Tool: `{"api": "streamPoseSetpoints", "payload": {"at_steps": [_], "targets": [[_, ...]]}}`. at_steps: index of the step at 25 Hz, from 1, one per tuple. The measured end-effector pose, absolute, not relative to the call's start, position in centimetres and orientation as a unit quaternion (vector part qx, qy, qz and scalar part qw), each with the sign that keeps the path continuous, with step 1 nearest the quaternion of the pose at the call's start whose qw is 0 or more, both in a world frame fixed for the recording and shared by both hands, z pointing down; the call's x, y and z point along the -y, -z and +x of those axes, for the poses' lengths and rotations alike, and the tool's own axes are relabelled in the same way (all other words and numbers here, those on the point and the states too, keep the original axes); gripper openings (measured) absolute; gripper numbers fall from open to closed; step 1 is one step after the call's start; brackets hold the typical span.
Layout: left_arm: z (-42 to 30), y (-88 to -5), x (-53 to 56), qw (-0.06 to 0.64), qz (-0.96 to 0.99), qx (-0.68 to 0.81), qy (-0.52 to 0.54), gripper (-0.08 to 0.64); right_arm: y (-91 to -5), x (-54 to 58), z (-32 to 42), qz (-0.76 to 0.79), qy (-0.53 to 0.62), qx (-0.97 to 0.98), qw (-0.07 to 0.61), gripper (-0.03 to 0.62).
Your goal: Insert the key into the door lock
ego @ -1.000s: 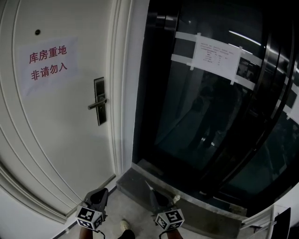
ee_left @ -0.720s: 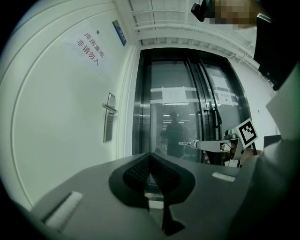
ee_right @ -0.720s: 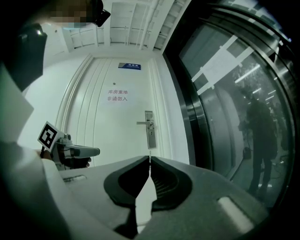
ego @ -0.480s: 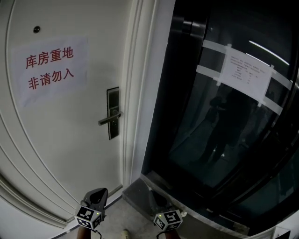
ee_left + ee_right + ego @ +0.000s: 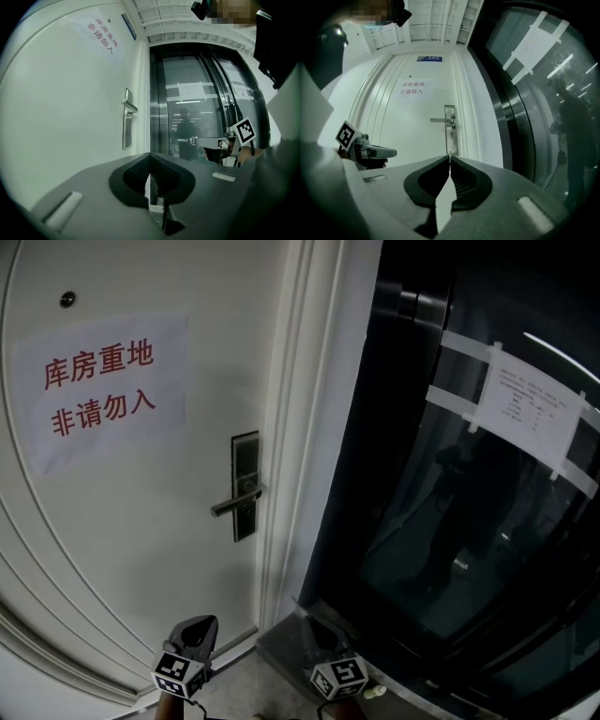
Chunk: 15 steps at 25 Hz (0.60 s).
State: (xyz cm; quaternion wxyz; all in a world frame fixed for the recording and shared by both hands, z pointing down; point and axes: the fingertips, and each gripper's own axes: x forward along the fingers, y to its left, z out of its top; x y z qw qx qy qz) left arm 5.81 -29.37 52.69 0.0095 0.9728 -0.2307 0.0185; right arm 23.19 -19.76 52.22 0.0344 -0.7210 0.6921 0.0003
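From the right gripper (image 5: 449,161) juts a slim key (image 5: 184,140).

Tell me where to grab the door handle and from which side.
Probably best to grip the handle near its free left end, away from the lock plate. Come straight at the door, one jaw above and one below, because it lies level and stands off the door.

Dim, grey light; the white door (image 5: 131,540) is brightest. Dark glass (image 5: 441,549) at 3 o'clock mirrors a light streak (image 5: 561,345); fisheye corners blacken.
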Motion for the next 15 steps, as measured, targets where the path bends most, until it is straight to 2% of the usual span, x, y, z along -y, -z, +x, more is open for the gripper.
{"api": "streamPoseSetpoints", "payload": {"at_steps": [15], "targets": [[5.5, -52.4, 35.0, 0.010, 0.942, 0.336, -0.010, 0.003, -49.8, 29.9, 25.9, -0.650, -0.028, -0.760, 0.019, 0.011]]}}
